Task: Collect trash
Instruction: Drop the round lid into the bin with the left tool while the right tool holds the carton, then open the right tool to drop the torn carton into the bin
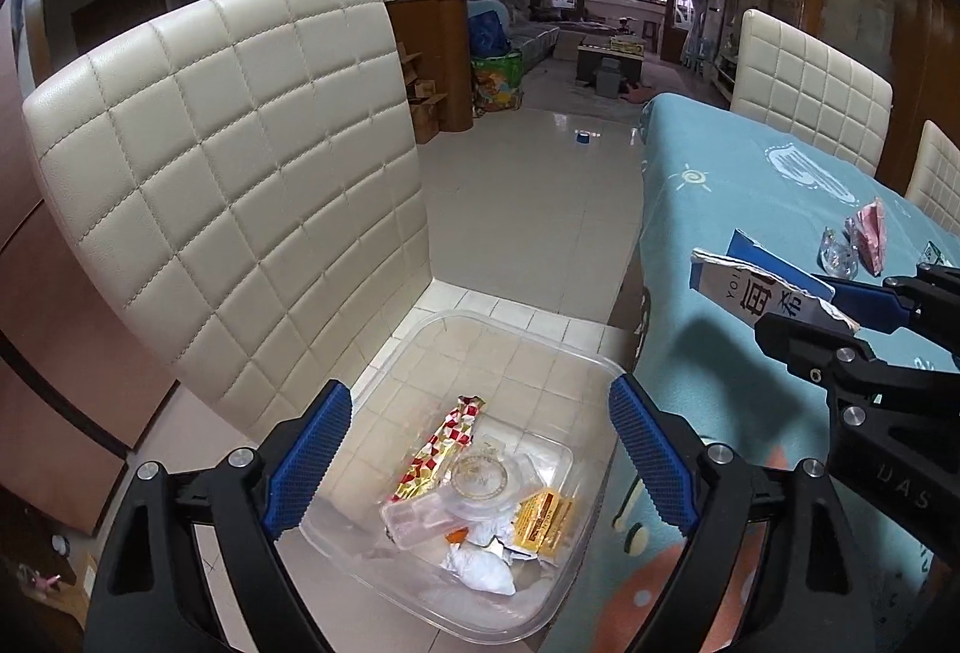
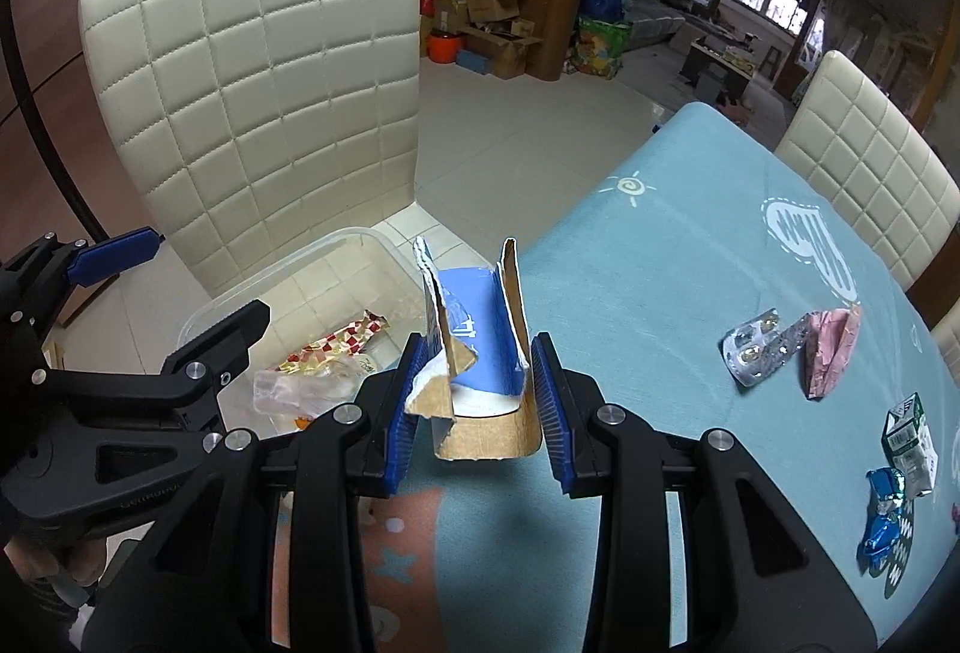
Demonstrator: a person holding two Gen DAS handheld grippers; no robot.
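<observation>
1. Gripping a torn blue carton piece (image 2: 474, 353), your right gripper (image 2: 477, 395) hangs at the tabletop (image 2: 660, 245) edge.
2. Your left gripper (image 1: 480, 449) hovers, fingers wide, over the clear bin (image 1: 540, 353) on the chair (image 1: 228, 161).

A home dining area: quilted chairs (image 1: 228, 173), clothed table (image 2: 690, 245), sofa (image 1: 534, 35) beyond.

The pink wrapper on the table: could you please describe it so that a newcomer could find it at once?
Start at the table with the light blue cloth. Towards its far right side, close to the cream chair, lies a crumpled pink wrapper against a clear blister pack. It is the only pink piece; the other scraps nearby are clear, green-and-white or shiny blue.
</observation>
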